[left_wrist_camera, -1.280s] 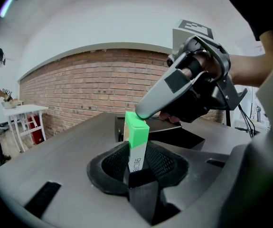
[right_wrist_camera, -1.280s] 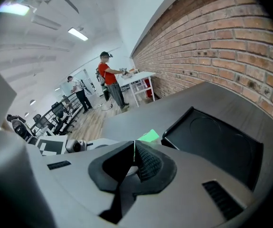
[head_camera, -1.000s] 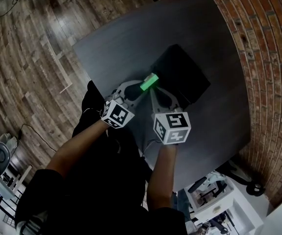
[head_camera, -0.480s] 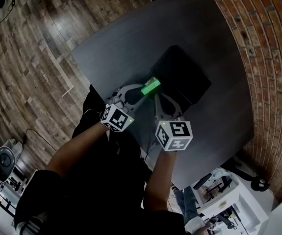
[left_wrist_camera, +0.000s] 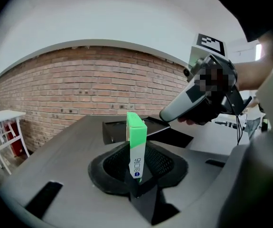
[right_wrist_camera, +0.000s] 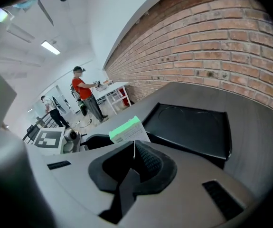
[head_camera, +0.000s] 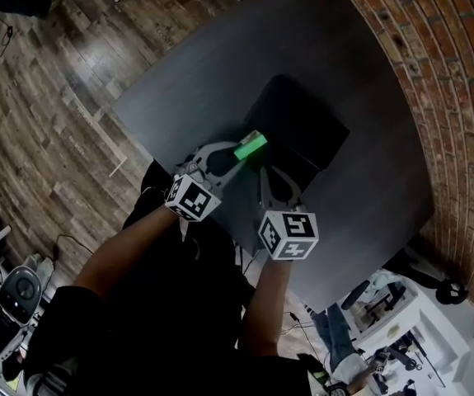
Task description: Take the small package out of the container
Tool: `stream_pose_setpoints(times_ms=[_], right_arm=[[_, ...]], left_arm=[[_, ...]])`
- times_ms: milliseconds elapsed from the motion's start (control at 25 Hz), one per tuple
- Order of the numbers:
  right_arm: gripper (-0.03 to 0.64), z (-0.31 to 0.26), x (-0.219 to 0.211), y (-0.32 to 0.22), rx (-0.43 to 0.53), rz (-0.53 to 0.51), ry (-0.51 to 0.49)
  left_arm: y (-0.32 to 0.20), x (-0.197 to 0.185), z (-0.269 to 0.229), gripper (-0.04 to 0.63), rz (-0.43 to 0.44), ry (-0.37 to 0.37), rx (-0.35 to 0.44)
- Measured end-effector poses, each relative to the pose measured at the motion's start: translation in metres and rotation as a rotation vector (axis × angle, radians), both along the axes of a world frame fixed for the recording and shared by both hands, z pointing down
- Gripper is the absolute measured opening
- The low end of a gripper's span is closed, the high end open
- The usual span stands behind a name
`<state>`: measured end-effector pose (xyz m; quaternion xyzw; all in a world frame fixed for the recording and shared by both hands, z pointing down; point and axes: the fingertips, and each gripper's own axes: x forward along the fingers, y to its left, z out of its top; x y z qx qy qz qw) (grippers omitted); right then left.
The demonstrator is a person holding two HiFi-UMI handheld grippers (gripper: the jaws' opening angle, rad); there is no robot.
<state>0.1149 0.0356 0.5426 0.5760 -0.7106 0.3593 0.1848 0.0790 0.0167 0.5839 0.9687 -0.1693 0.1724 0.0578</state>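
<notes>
The small package (head_camera: 251, 146), a green and white box, stands upright between the jaws of my left gripper (head_camera: 235, 157), which is shut on its lower white end (left_wrist_camera: 136, 163). It hangs over the near edge of the black container (head_camera: 302, 130), a shallow open tray on the grey table (head_camera: 220, 64). My right gripper (head_camera: 261, 167) is shut, its tips right beside the package (right_wrist_camera: 125, 129). A thin white edge shows at its jaw seam (right_wrist_camera: 134, 148); I cannot tell whether it pinches the package. The container (right_wrist_camera: 193, 127) looks bare inside.
A brick wall (head_camera: 434, 73) runs along the table's far right side. Wooden floor (head_camera: 47, 122) lies beyond the left edge. White equipment (head_camera: 377, 320) sits on the floor at lower right. Two people (right_wrist_camera: 84, 96) stand far off by a white table.
The head view has shifted a little. Both grippers and the package keep nearly the same place at the container's near edge.
</notes>
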Motion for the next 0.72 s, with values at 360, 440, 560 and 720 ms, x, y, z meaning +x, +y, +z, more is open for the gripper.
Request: stream_pose_setpoints(times_ms=[360, 440, 560, 720], right_arm=[[0.028, -0.001, 0.009, 0.022, -0.001, 0.109, 0.002], [0.028, -0.005, 0.01, 0.026, 0.006, 0.137, 0.008], [0.028, -0.011, 0.01, 0.035, 0.006, 0.167, 0.015], [0.028, -0.018, 0.008, 0.046, 0.006, 0.205, 0.019]], left_arm=[[-0.001, 0.002, -0.019, 0.112, 0.094, 0.012, 0.002], [0.0, 0.002, -0.025, 0.112, 0.121, 0.015, 0.003], [0.004, 0.004, -0.038, 0.112, 0.159, 0.03, -0.006], [0.008, 0.006, -0.051, 0.112, 0.202, 0.039, -0.027]])
